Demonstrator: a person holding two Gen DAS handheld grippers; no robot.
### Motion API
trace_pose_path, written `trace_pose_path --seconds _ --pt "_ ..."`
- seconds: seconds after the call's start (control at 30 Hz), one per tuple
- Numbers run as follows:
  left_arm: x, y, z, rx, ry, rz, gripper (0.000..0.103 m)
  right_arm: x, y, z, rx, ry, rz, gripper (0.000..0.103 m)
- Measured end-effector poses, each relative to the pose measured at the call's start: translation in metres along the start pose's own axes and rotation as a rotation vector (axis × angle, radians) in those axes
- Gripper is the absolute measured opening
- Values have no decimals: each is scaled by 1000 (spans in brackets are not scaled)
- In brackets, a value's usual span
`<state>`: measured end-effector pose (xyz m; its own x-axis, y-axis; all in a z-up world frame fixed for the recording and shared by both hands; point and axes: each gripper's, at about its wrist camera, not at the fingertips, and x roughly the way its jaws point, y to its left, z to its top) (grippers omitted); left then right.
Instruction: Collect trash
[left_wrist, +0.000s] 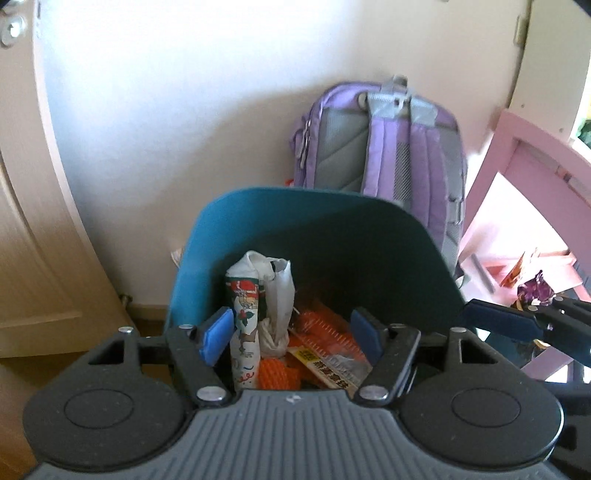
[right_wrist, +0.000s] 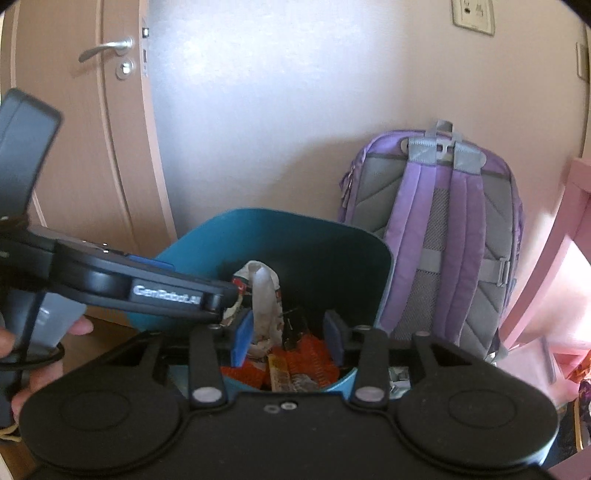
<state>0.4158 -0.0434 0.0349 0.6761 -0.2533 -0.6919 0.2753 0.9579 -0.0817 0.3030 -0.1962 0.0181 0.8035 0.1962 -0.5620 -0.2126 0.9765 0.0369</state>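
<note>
In the left wrist view the left tongs hang spread and empty over the teal bin, which already holds a printed paper roll, a knotted white bag and orange wrappers, so most collecting looks done; at 3 o'clock a purple wrapper under the pink furniture may remain. The right wrist view shows the right tongs likewise apart and empty above the same bin, and adds the door at 10 o'clock, a hand at 8 o'clock and more of the purple backpack.

Trash-crowded bin, backpack close behind.
</note>
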Motion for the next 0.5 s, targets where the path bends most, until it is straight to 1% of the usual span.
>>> trace_pose_path --seconds 0.13,0.27,0.4,0.5 --pt "-38 1 -6 -11 -64 3 80 -25 7 2 -5 -29 2 43" --pt "-76 2 -14 -22 -135 2 80 -52 17 0 -22 -58 19 45" --pt "-111 2 -23 -15 -192 7 80 -77 25 -2 -35 -92 30 50" --pt "-136 3 -33 -7 -233 0 81 -95 29 -5 -38 -115 34 52"
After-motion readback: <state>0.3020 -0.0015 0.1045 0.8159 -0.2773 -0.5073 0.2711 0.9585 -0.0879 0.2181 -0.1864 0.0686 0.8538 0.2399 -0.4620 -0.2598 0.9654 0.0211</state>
